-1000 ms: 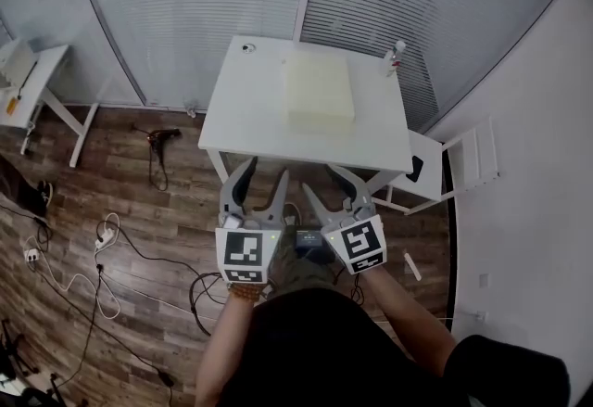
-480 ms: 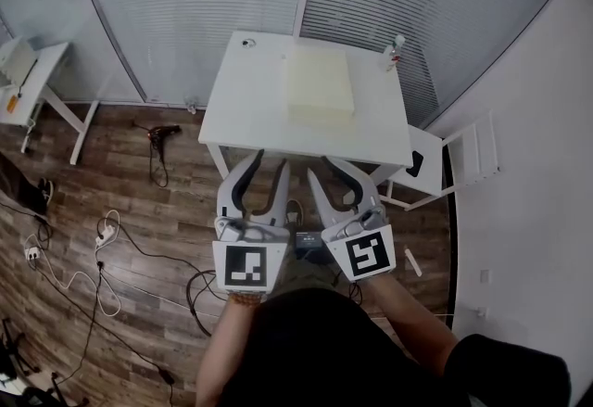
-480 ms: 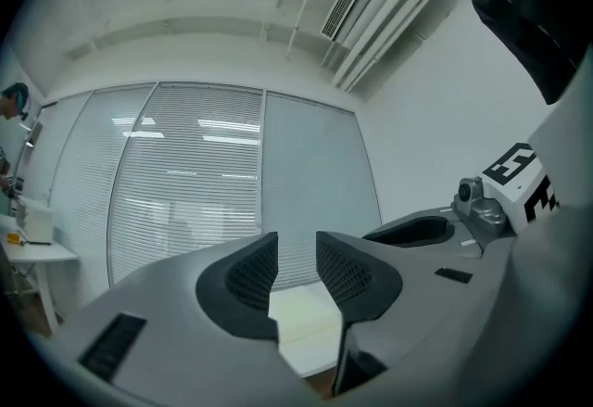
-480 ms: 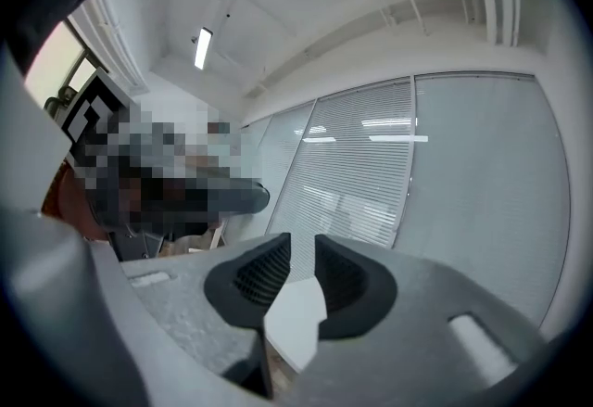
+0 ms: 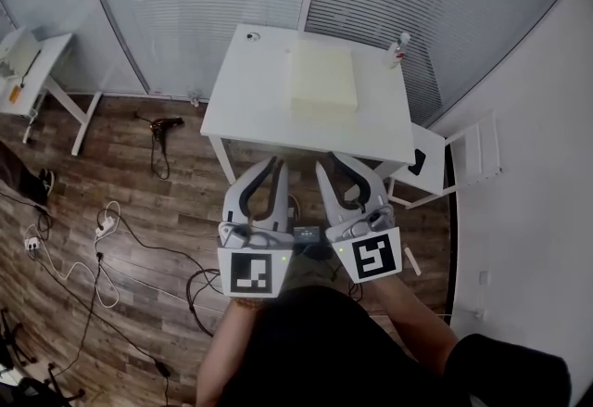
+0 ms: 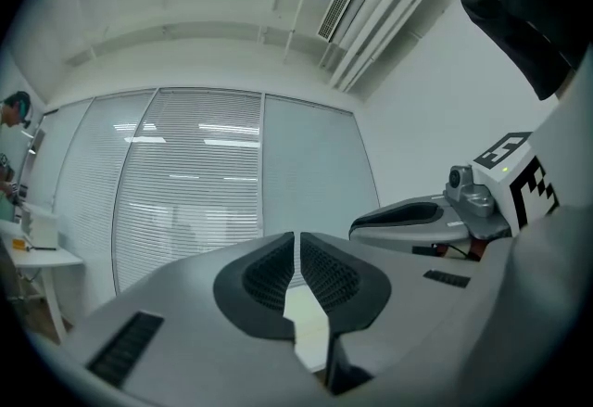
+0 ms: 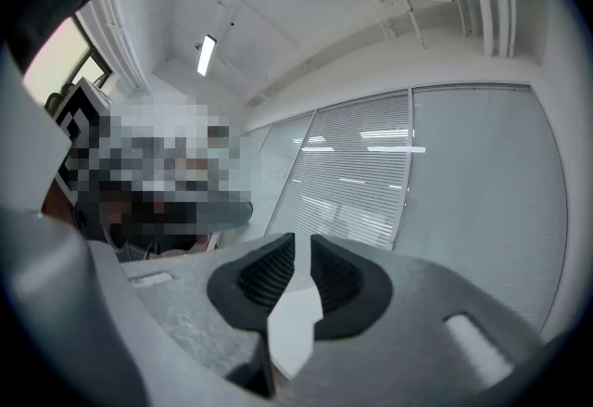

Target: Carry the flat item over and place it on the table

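Note:
A pale yellow flat slab [image 5: 322, 81] lies on the white table [image 5: 246, 108] ahead of me, toward its far right. Both grippers hang in the air short of the table's near edge, side by side, pointing at it. The jaws of my left gripper [image 5: 276, 162] have just been closing and now stand together, with nothing between them [image 6: 296, 243]. On my right gripper [image 5: 332, 161] the jaws have also been closing; a narrow slit remains between the pads [image 7: 303, 243] and it holds nothing. Neither gripper touches the slab.
A small bottle [image 5: 399, 48] stands at the table's far right corner. A white chair [image 5: 431, 169] sits by the table's right side. Cables [image 5: 102, 248] and a hand tool [image 5: 165, 125] lie on the wood floor at left. A second white table [image 5: 37, 71] is far left.
Both grippers have risen toward the table's near edge. Their jaws, wide apart before, have closed: the left fully, the right to a slit.

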Demonstrator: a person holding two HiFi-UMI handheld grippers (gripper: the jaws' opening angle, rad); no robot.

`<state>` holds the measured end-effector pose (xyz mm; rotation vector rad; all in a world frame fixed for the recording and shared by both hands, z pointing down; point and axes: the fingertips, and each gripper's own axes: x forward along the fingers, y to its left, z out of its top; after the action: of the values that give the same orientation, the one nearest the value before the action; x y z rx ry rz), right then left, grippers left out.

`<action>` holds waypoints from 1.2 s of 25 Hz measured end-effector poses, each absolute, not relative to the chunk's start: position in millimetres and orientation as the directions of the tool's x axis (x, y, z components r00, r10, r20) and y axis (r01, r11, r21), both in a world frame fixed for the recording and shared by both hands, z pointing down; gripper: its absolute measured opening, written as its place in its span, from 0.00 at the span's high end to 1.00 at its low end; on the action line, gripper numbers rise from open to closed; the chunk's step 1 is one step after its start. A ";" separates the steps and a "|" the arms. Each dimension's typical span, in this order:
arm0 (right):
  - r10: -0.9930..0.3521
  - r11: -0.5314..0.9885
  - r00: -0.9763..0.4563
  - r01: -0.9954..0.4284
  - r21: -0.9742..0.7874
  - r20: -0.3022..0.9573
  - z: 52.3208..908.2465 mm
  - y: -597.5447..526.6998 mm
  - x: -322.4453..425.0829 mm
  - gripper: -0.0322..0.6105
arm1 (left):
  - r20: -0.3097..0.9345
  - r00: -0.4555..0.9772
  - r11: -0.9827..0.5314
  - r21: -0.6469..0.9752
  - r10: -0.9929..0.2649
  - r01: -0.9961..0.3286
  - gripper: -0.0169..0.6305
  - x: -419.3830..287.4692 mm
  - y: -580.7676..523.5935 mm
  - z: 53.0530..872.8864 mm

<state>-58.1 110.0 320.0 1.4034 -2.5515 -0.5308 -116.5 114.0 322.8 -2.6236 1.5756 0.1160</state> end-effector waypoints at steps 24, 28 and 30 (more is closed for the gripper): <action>-0.853 0.485 -0.522 -0.792 0.371 0.000 330.6 108.8 -46.5 0.95 | -0.057 0.476 -0.474 -0.045 -0.878 -0.880 0.94 -109.6 123.3 340.3; -0.850 0.488 -0.527 -0.790 0.371 -0.004 332.7 107.8 -47.5 0.95 | -0.063 0.468 -0.466 -0.040 -0.882 -0.884 0.94 -110.8 125.7 342.8; -0.848 0.490 -0.531 -0.787 0.375 -0.005 333.8 106.9 -48.6 0.95 | -0.060 0.464 -0.462 -0.040 -0.884 -0.886 0.94 -111.8 126.1 345.2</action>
<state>-48.6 106.9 333.8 1.4152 -2.5522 -0.5000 -111.8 126.1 345.2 -2.6312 1.5936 0.0467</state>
